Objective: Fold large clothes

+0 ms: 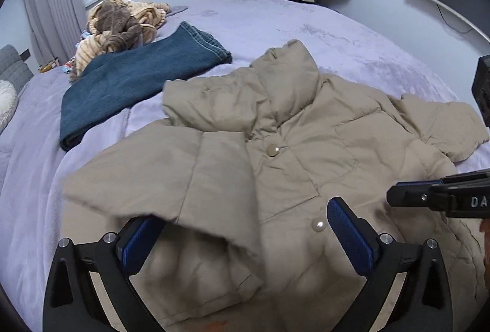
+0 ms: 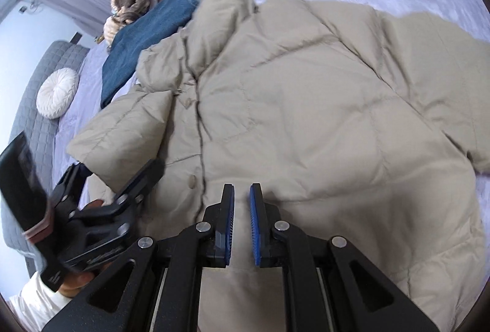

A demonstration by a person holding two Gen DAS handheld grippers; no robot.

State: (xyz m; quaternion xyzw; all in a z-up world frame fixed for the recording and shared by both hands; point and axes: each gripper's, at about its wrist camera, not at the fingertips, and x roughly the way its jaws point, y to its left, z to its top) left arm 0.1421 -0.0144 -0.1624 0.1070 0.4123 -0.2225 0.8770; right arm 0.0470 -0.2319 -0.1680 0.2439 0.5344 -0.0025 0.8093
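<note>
Two hand-held grippers hover over a beige puffer jacket (image 1: 275, 148) spread front-up on a lavender bed (image 1: 337, 34). The left gripper (image 1: 245, 240) has its blue-padded jaws spread wide, a folded-in sleeve cuff (image 1: 147, 194) lying loose between them, unpinched. The right gripper (image 2: 242, 224) has its jaws nearly together with only a narrow gap and nothing between them, above the jacket's lower front. Folded blue jeans (image 1: 137, 80) lie beyond the jacket's collar, with a tan and brown plush heap (image 1: 122, 25) behind them.

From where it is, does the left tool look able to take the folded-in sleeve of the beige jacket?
Probably yes: the left tool stands wide open with the sleeve lying right before it, nothing covering it.
</note>
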